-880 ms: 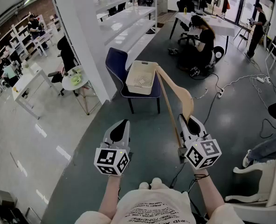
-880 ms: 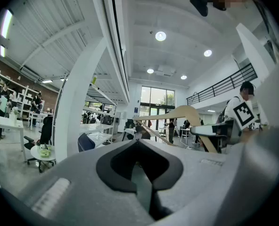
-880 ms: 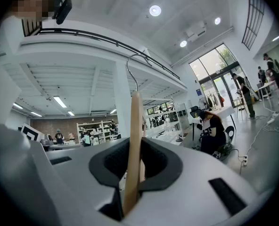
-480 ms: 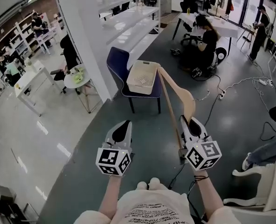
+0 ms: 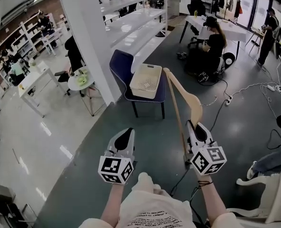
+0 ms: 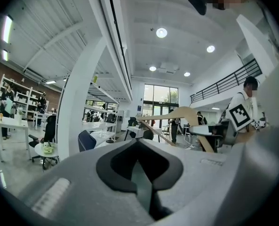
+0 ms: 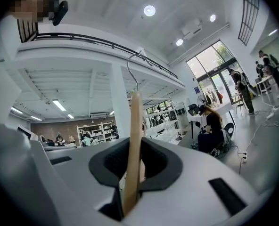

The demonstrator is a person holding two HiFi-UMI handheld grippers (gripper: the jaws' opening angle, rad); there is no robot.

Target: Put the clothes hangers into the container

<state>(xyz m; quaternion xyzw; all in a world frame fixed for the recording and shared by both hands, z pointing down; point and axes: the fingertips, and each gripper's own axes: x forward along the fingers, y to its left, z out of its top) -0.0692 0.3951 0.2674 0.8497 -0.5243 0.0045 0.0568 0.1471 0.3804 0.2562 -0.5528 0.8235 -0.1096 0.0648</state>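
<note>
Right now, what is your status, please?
Right hand-held gripper shut on wooden hanger. Left hand-held gripper shut, empty. Basket on blue chair ahead; nothing blocking.

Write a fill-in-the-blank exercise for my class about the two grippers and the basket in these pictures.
1. The right gripper is shut on a wooden ____.
2. The cream basket sits on the seat of a blue ____.
3. The left gripper has its jaws together and holds ____.

Missing words: hanger; chair; nothing.
</note>
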